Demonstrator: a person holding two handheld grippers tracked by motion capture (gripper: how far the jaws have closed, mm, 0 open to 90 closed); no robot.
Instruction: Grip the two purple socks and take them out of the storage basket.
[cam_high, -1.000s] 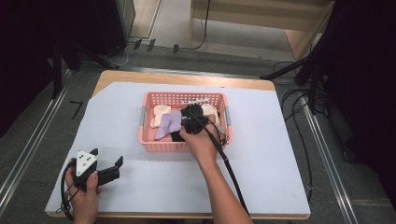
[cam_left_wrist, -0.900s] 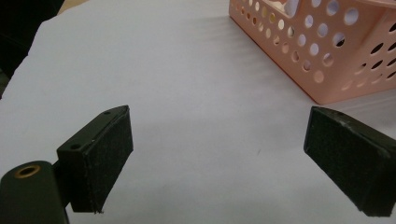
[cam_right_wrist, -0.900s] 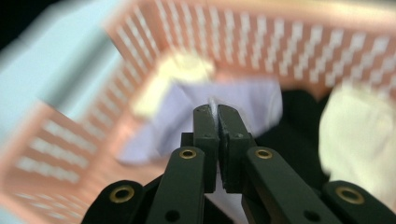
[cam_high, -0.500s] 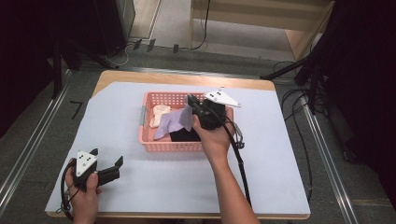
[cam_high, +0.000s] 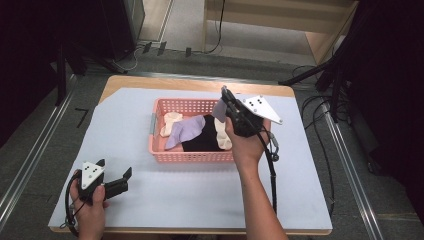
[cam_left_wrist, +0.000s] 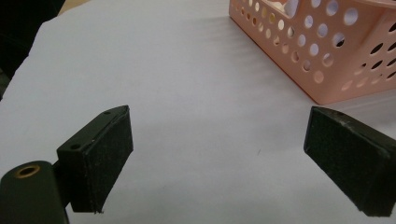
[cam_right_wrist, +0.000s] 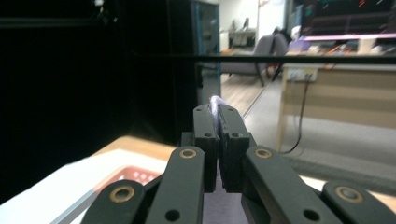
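Big white sheet (cam_high: 200, 200) covers the table, pink basket (cam_high: 192, 156) sits mid-frame with socks inside. Right gripper (cam_high: 226, 97) is up over the basket's right end, jaws clamped on a purple sock (cam_high: 219, 110). Left gripper (cam_high: 112, 176) sits lower left, jaws spread wide, holding nothing.

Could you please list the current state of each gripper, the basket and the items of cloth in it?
Left gripper: open, empty, low over the white sheet.
Right gripper: shut on the lilac cloth, raised over the basket.
Lilac cloth: pinched, one end lifted.
Pink basket: upright on the sheet, holding clothes.
Cream cloth: lying in the basket.
Black cloth: lying in the basket.
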